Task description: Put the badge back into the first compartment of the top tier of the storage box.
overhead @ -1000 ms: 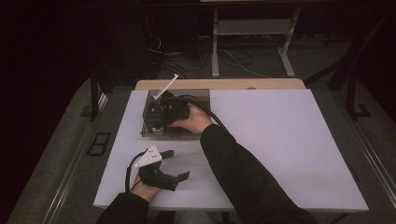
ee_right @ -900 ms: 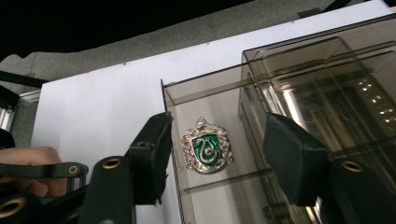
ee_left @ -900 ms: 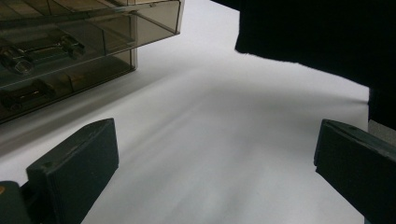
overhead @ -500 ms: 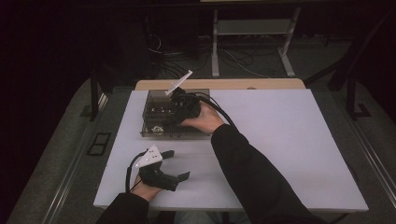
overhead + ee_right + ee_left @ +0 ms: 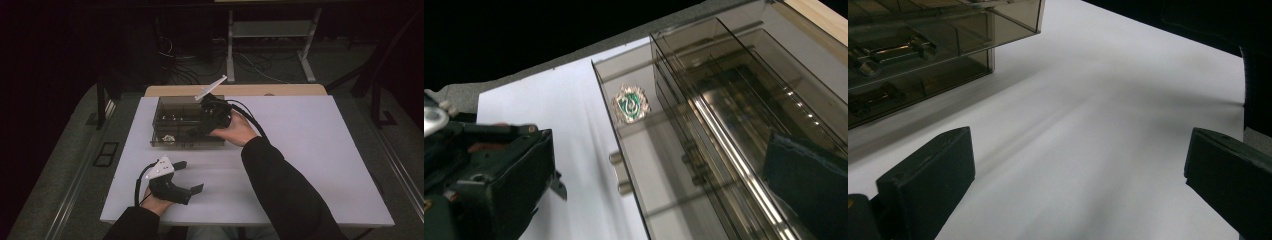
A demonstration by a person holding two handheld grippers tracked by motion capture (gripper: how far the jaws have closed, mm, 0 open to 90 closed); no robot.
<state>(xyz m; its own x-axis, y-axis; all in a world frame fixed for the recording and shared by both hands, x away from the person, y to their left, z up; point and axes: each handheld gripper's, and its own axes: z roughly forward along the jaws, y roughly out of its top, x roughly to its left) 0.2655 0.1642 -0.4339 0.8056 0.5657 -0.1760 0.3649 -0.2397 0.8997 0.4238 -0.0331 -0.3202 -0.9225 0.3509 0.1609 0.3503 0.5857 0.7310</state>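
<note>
I am working in what looks like a lab or recording room, kept dark around one lit white table [image 5: 310,150]. Beyond it I see loose cables [image 5: 200,62] on a grey carpeted floor [image 5: 65,165] and the metal legs of a bench frame [image 5: 270,35], with no household furniture.

Both tongs [image 5: 187,176] [image 5: 200,127] agape, empty
</note>
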